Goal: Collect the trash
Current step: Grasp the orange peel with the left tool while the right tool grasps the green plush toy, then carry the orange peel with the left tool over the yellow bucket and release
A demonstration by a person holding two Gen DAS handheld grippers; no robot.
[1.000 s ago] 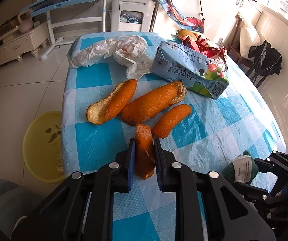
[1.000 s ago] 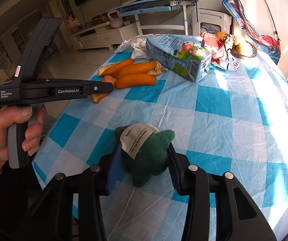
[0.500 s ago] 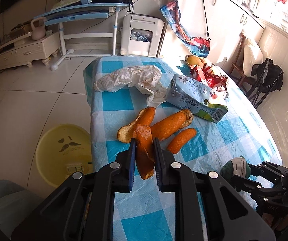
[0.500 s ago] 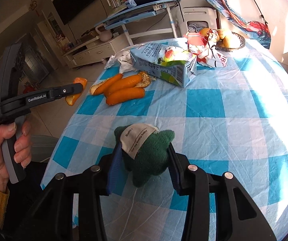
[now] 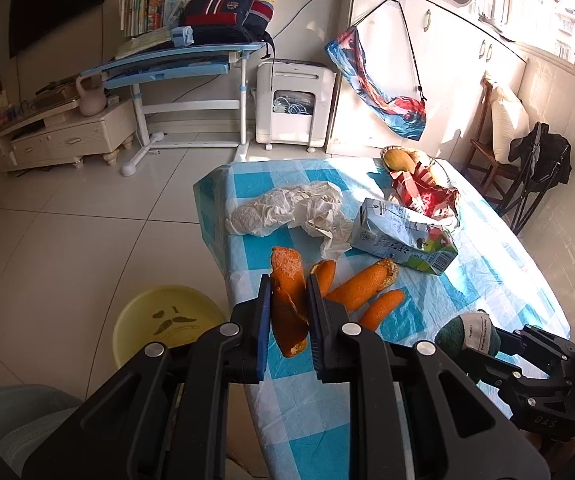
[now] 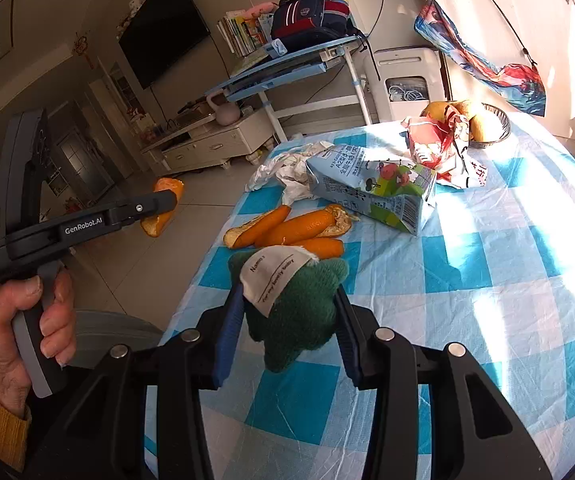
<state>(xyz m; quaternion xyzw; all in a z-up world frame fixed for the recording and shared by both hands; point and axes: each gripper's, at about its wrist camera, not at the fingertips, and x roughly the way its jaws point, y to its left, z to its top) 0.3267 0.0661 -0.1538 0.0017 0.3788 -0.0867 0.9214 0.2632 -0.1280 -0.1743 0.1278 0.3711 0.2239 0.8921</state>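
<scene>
The left gripper (image 5: 289, 316), clamped tight on an orange peel (image 5: 288, 304), had lifted it clear of the checked table (image 5: 467, 280) toward the yellow bin (image 5: 167, 320), so dropping it looked next, while the right gripper (image 6: 289, 312) gripped a green knitted piece (image 6: 295, 304).

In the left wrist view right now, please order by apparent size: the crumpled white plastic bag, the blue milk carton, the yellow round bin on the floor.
1. Yellow round bin
2. Crumpled white plastic bag and blue milk carton: they look alike, so no ranking.
The bin is partly hidden.
</scene>
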